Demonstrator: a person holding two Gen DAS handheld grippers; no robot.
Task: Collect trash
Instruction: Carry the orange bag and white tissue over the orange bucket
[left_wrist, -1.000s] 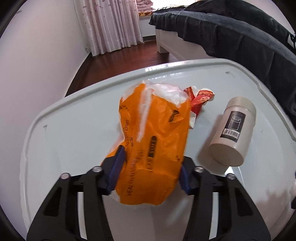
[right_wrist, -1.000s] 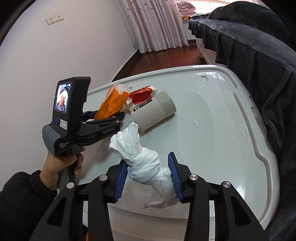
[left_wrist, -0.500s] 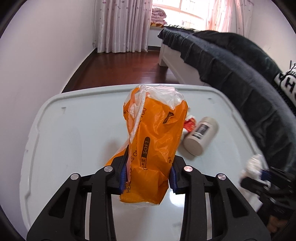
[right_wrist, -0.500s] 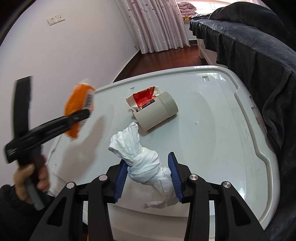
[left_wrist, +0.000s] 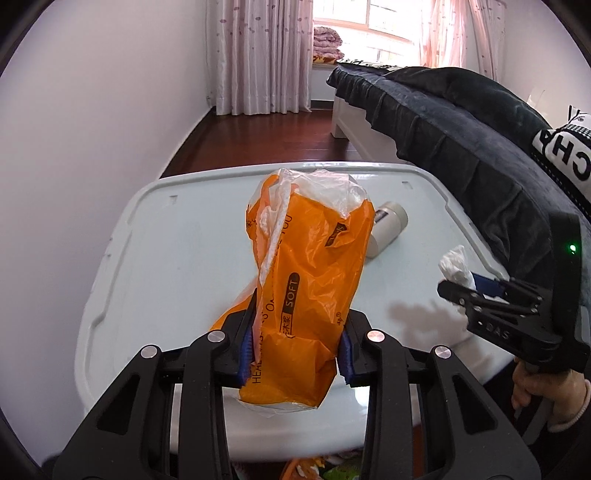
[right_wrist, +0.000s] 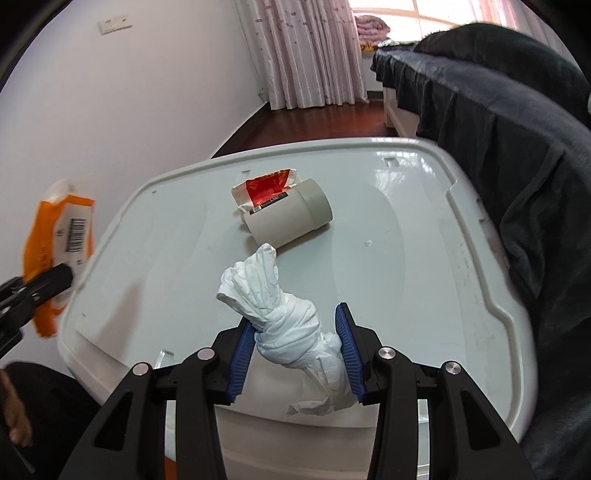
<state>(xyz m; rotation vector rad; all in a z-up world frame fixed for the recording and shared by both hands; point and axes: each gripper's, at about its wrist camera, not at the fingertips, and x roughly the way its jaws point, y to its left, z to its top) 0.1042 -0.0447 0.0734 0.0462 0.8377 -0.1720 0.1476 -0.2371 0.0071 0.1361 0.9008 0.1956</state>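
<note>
Orange crinkled plastic fills the middle of your left wrist view: a soft tissue-pack wrapper (left_wrist: 310, 280) with a clear torn top, standing nearly upright and leaning a little to the right. Your left gripper (left_wrist: 295, 345) has its blue-padded fingers pressed against both sides of the wrapper's lower half, pinching it above the pale glossy plastic tabletop (left_wrist: 177, 258). In the right wrist view the same wrapper shows at the far left, past the table's edge, barcode side facing the camera.

Your right gripper (right_wrist: 295, 349) is clamped on a twisted wad of white tissue paper (right_wrist: 284, 317); the wad's knotted middle sits between the blue pads (right_wrist: 349, 354), its loose upper end rises toward the table's centre and a ragged tail hangs below the fingers. From the left wrist view you can see that gripper at the right side, your right hand (left_wrist: 546, 395) wrapped round its handle.

Lying on its side on the tabletop, beyond the tissue wad, is a beige cylindrical canister (right_wrist: 291, 218) with a dark label. Touching its far end is a crumpled red-and-white packet (right_wrist: 266, 184). Neither is held.

Beside the table on the right runs a bed draped in a dark blue blanket (right_wrist: 509, 122). Pink curtains (left_wrist: 258, 55) hang at the far wall above a dark wooden floor (left_wrist: 266, 136).
</note>
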